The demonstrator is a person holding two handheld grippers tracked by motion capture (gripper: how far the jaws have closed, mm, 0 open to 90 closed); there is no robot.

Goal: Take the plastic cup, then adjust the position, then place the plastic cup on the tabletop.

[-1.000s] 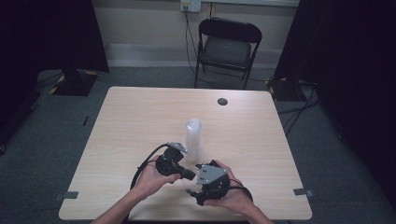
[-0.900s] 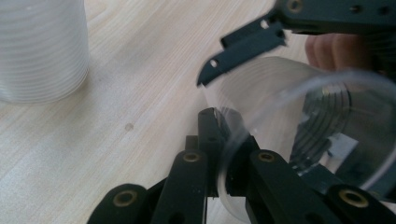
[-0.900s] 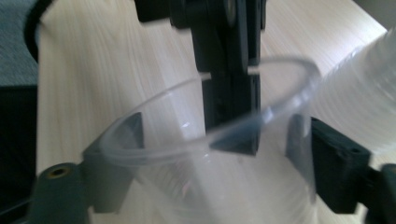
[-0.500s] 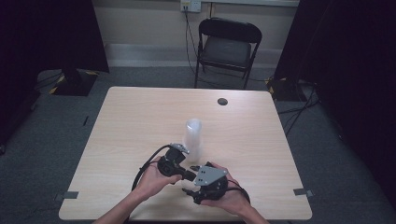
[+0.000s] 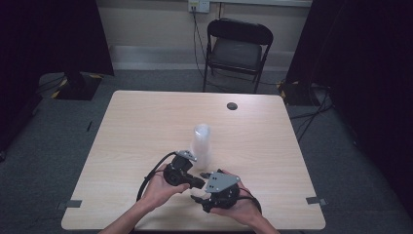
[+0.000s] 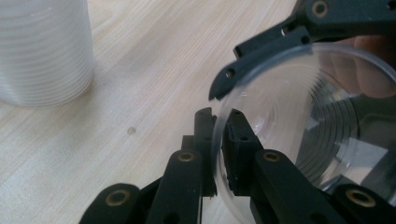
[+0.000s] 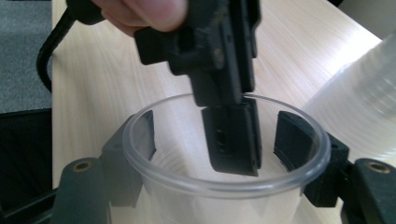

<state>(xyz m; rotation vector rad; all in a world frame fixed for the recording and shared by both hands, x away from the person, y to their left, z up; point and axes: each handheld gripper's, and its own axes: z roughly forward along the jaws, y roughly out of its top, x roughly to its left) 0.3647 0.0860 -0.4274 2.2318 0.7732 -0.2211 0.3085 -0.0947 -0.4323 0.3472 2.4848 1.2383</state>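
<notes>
A clear plastic cup point(image 7: 224, 186) is held between both grippers near the table's front edge. My left gripper point(image 6: 218, 116) is shut on its rim, one jaw inside the cup and one outside. My right gripper point(image 7: 219, 135) grips the cup's wall from both sides; its jaws have just been closing and the pads now press on it. In the high view the left gripper point(image 5: 197, 183) meets the right gripper point(image 5: 202, 199) just in front of a tall stack of clear cups point(image 5: 200, 141). The same stack point(image 6: 42, 51) stands upright on the wood.
The light wooden table point(image 5: 146, 112) carries a small dark round disc point(image 5: 232, 106) near its far edge. A black folding chair point(image 5: 238, 48) stands behind the table. Cables trail from both grippers toward the person.
Both hands stay together at the front of the table. No clear shift shows in the high view.
</notes>
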